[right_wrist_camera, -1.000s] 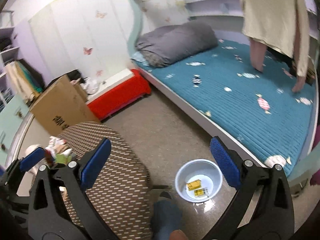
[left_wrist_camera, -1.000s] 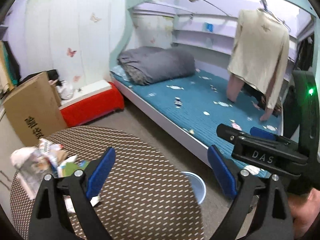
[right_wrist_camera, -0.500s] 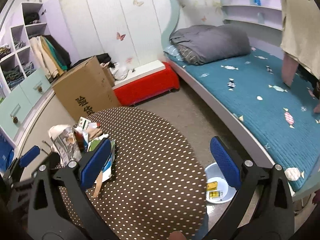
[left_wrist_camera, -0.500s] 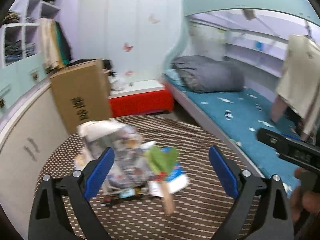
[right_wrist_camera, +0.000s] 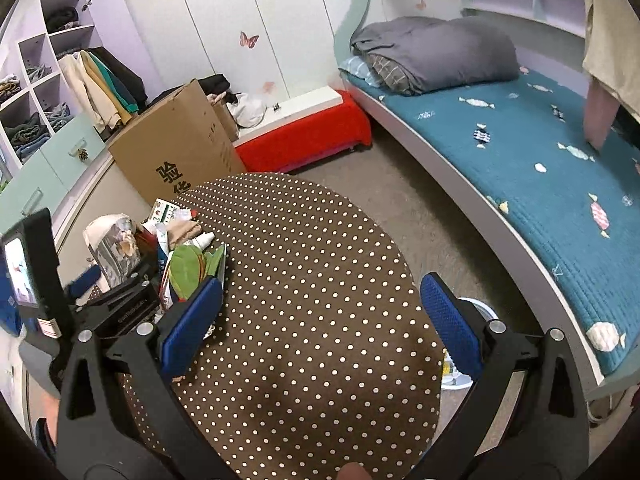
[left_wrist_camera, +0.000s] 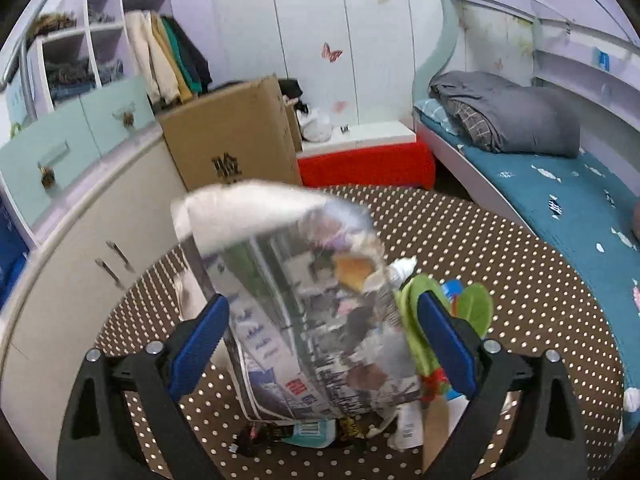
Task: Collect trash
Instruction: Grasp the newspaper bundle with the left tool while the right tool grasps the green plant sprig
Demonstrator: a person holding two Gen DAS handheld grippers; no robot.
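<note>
Left tongs, blue-padded and black-framed, are closing around a crumpled silver printed foil bag that stands between the jaws; the pads do not yet press it. Right tongs stand released over bare cloth, holding nothing.

Progress: the task appears barely begun. Trash remains heaped at 9 o'clock on the round brown table with white polka dots: the bag, a green leaf-shaped wrapper, a white tube and small packets. No piece is lifted.

Views compared: the left wrist view shows the bag's printed face and flat wrappers beneath it at 6 o'clock. Only the right wrist view shows the pale blue round bin on the floor at 4 o'clock, mostly hidden behind a pad, a likely destination.
</note>
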